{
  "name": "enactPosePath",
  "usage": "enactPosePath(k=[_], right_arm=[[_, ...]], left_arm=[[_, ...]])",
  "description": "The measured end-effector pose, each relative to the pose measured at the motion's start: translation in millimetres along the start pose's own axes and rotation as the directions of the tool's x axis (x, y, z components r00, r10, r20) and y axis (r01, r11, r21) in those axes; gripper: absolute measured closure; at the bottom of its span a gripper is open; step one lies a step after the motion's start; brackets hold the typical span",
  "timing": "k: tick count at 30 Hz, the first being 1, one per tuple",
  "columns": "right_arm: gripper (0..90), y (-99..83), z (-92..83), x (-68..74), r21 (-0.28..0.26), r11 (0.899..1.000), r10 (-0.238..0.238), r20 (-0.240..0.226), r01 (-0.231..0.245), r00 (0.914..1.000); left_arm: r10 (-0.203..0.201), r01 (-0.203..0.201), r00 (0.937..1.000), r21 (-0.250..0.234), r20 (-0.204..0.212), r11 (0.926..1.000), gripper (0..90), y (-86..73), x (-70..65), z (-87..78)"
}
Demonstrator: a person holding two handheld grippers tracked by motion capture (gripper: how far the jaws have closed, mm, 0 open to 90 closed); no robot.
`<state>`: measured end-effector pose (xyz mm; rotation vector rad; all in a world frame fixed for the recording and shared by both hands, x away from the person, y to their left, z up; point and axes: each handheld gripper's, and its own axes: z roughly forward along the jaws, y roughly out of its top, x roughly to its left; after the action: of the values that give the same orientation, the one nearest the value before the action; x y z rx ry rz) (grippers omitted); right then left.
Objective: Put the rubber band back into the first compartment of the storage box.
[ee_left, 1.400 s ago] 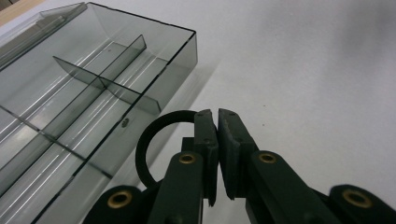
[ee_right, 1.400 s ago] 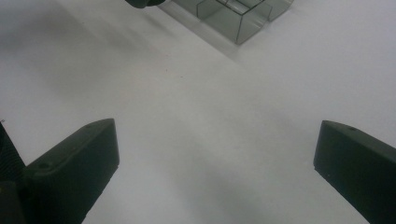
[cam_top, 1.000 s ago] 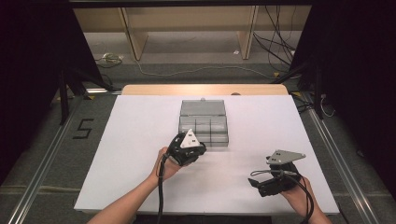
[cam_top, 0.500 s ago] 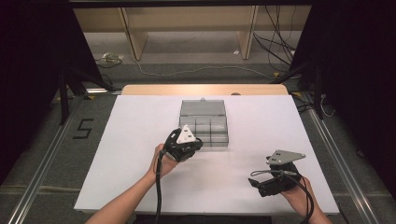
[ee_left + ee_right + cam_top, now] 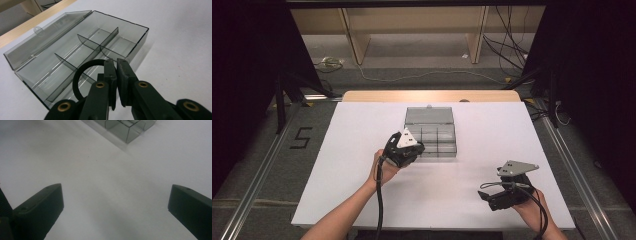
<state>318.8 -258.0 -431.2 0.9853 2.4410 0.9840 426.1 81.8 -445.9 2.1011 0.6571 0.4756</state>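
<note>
Lying on the white worktop [image 5: 362,150], the clear box [image 5: 430,131] sits open with empty compartments. Over its near edge the left claw [image 5: 116,63] pinches a black ring [image 5: 81,72], seemingly for dropping into a compartment: lower, then release. The right claw [image 5: 115,212] rests spread; the ring's lower part is hidden.

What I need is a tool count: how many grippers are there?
2. Left gripper, shut on a black ring, at the clear box; right gripper, open, near the table's right front.
</note>
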Motion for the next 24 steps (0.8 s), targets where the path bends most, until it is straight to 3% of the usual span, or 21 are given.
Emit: enactPosePath(k=[15,24], right_arm=[[1.0,-0.2,1.0,0.3,0.008,1.0,0.0,0.002,0.0,1.0],[1.1,-0.4,1.9,0.5,0.011,1.0,-0.005,0.003,0.005,1.0]], left_arm=[[-0.05,0.05,0.9955,0.001,-0.081,0.9987,85.4,-1.2,27.2,5.2],[-0.07,0.071,0.9908,0.004,-0.115,0.9975,85.4,3.7,36.1,17.9]])
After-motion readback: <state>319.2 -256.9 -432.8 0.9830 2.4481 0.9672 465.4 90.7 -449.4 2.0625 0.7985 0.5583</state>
